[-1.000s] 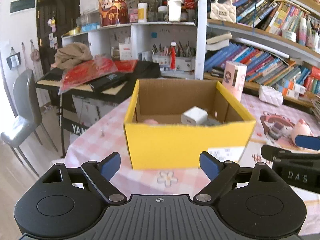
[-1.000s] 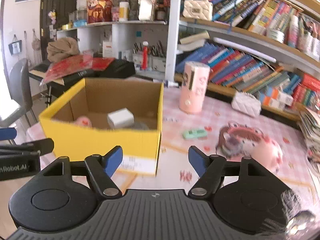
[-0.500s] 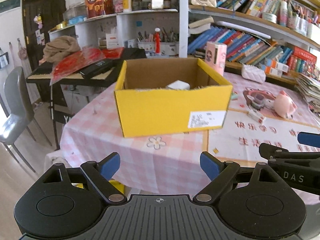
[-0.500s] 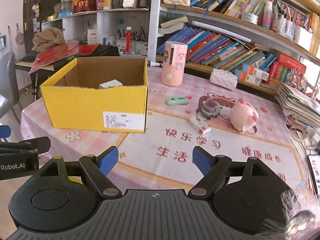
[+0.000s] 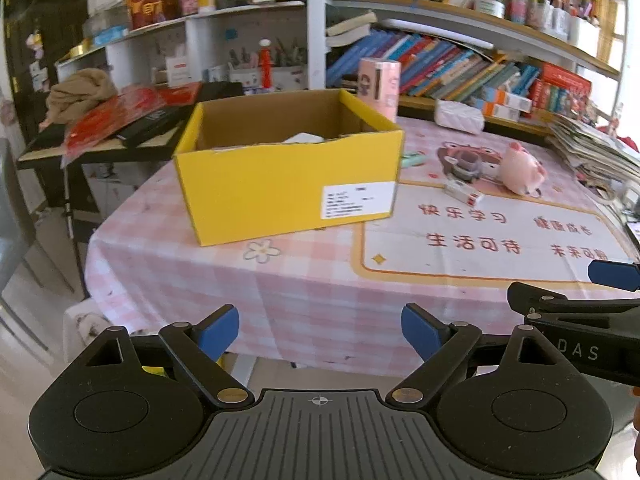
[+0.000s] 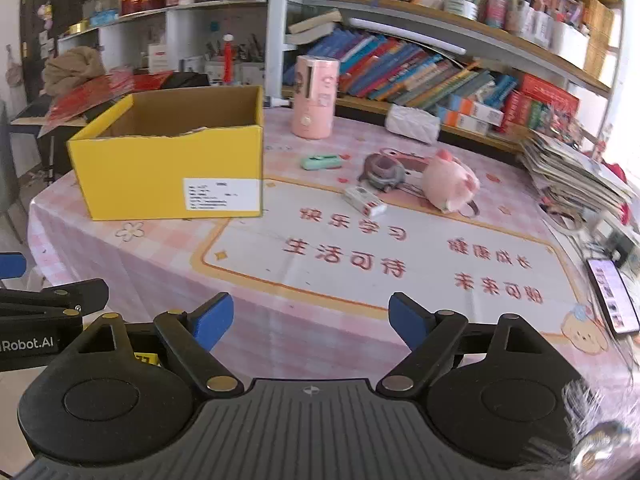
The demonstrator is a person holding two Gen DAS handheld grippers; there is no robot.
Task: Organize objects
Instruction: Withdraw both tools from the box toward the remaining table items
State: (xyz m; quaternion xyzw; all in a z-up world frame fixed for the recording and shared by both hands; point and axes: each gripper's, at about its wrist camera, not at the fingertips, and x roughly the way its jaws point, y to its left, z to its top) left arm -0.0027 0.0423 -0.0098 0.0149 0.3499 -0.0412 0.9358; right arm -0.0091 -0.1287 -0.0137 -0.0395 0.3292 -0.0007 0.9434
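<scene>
Yellow box point(image 6: 168, 168) holds white item point(image 5: 304, 138); left claw point(image 5: 320, 330) spread, right claw point(image 6: 310, 320) opening, both empty.

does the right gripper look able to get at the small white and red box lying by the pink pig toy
Probably yes: the right gripper, jaws opening and empty, faces bare tablecloth up to the small white and red box; the pink pig toy lies beside it, apart.

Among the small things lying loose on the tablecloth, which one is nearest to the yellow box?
The mint-green case. It lies just right of the yellow box, while the grey toy, white pack and pink pig sit farther right.
</scene>
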